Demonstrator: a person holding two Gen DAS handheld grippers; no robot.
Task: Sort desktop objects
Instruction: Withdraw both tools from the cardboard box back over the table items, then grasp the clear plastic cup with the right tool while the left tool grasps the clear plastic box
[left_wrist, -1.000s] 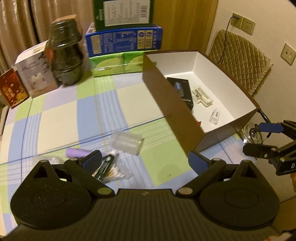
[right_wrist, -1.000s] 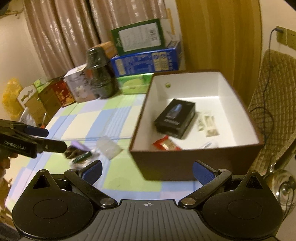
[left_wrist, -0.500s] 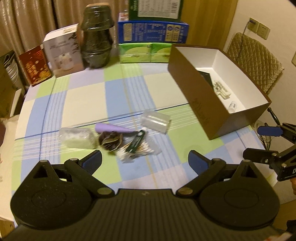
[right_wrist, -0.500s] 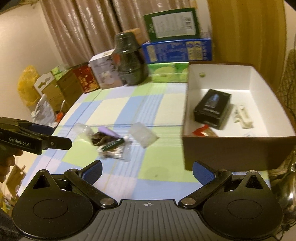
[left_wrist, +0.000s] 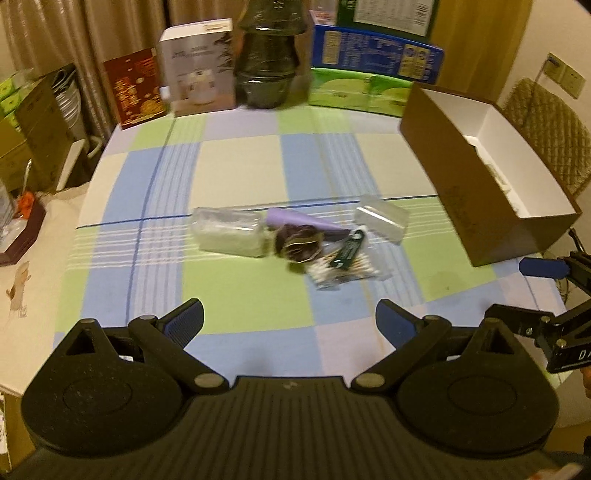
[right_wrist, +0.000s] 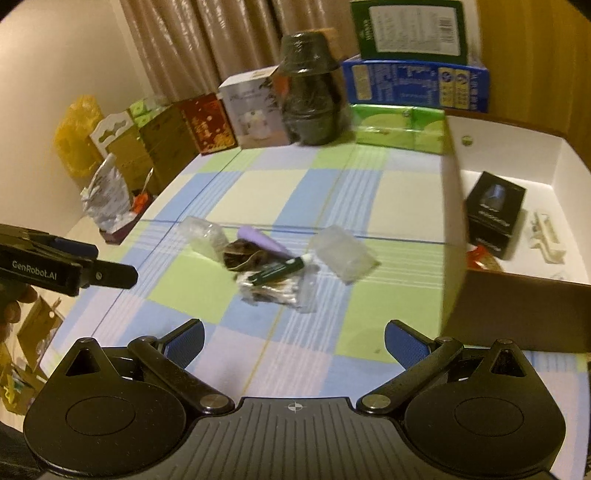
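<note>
Both tools empty and spread wide: left tool (left_wrist: 290, 320) hanging above the near edge of the checked bench (left_wrist: 240, 162), right tool (right_wrist: 294, 339) likewise, pointed toward the same heap. Between picks, by the look of it; sorting partly done, with a black carton (right_wrist: 495, 214), a pale plastic piece (right_wrist: 546, 240) and a red wrapper (right_wrist: 482, 258) already lying in the brown box (left_wrist: 476, 206) at the right of the bench. Still loose mid-bench, bunched close: clear pouch of pale stuff (left_wrist: 231, 236) at the left, lilac tube (left_wrist: 295, 220) touching a dark coiled bundle (left_wrist: 297, 245), green pen-like stick (left_wrist: 347, 251) lying across a bag of cotton swabs (left_wrist: 343, 271), and a clear plastic case (left_wrist: 382, 221) just beside them toward the box. Next move, probably: choose one piece at the edge of the heap, the clear case or the pouch being freest, lower over it with the jaws straddling its short side, close, lift clear of the neighbours, carry over the box wall. Care needed with the stick and swab bag, overlapping and likely to drag each other
</note>
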